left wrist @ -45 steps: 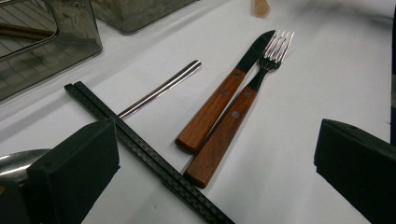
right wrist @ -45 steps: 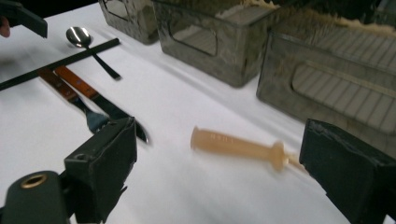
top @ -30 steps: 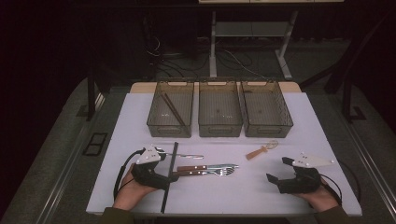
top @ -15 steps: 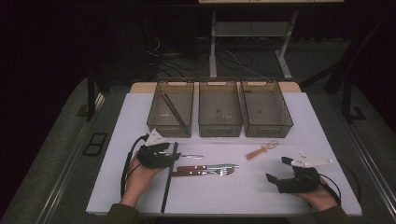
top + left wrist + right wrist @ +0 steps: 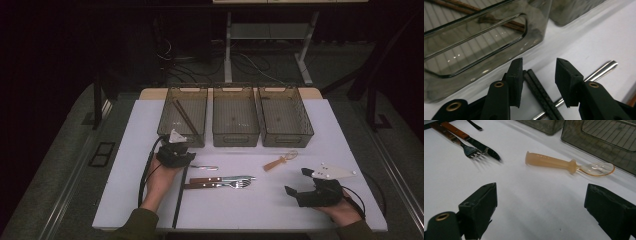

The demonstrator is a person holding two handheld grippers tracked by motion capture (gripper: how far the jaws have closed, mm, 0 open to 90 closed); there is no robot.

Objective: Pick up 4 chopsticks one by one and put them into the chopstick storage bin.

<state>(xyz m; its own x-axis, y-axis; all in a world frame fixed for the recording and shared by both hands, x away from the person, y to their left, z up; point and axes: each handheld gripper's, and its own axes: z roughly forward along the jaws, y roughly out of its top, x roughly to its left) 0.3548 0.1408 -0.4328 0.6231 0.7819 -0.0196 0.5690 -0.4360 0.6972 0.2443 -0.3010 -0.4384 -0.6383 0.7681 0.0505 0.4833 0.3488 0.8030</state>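
The left tongs (image 5: 537, 75), jaws just narrowing but not yet pinching, straddle 2 slim black ribbed chopsticks (image 5: 536, 87) lying on the white table (image 5: 260, 210) before the left smoky plastic bin (image 5: 182, 117), so squeezing comes next, while the right tongs (image 5: 539, 202) rest spread wide near a rubbery spoon (image 5: 564, 163).

The left hand-held gripper (image 5: 175, 150) sits low over the surface, forearm reaching forward; its jaws have just been closing and stand part open. The right hand-held gripper (image 5: 300, 184) rests low, jaws wide apart, pointing left.
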